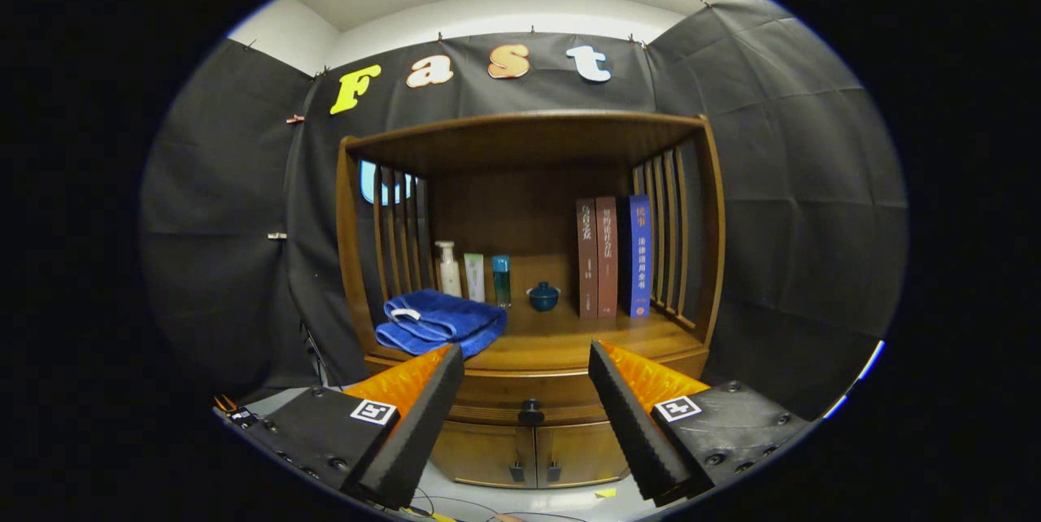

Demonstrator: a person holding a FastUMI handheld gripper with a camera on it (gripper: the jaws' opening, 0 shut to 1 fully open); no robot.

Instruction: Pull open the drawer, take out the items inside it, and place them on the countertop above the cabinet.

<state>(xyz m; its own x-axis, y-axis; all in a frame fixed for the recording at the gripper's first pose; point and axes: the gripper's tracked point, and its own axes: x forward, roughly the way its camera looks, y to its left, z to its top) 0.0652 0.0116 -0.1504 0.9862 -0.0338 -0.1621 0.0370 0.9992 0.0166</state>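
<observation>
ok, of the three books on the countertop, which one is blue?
The blue book, the outermost of the three, next to the cabinet's slatted side. The other two are brown. The hand-held gripper is open, short of the drawer knob.

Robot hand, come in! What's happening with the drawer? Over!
Gripper open, jaws wide apart, holding nothing. Drawer shut, its knob just ahead between the jaws. Nothing in the way. Blue towel already on countertop.
</observation>
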